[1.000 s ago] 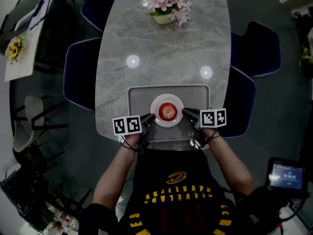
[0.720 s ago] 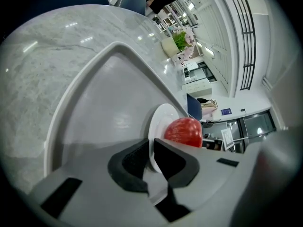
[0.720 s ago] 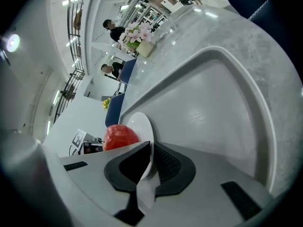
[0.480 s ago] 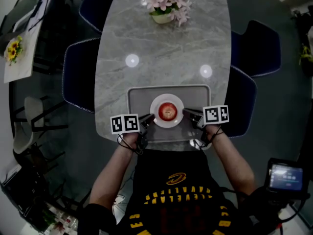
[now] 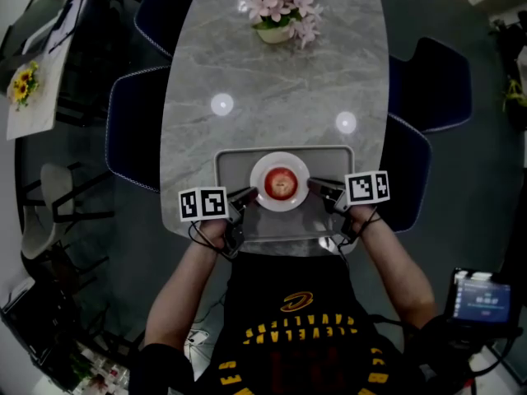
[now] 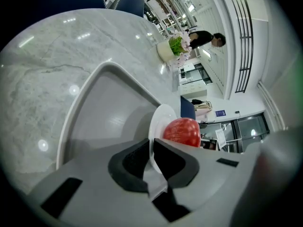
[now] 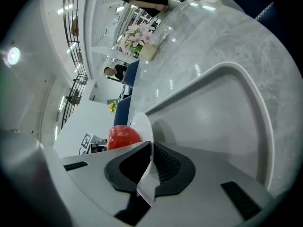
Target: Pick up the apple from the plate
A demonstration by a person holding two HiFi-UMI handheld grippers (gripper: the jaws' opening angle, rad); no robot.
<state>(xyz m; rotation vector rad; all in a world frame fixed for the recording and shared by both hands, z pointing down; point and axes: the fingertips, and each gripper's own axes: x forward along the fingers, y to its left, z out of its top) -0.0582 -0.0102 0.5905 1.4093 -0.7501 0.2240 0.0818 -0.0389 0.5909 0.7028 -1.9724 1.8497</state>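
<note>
**Red on white, ringed in grey**

A red apple (image 5: 282, 184) on a white plate (image 5: 260, 171), over a pale grey tray (image 5: 235, 167). The table (image 5: 272, 81) is grey veined marble, its flowers (image 5: 280, 2) pink. My left gripper (image 5: 249, 195) and right gripper (image 5: 314, 187) wear black-and-white square markers

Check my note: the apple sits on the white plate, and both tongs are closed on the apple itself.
One point is wrong. The apple sits on the white plate, but the left tongs and right tongs are closed on the plate's rim, not the apple; each gripper view shows the rim between its jaws.
</note>
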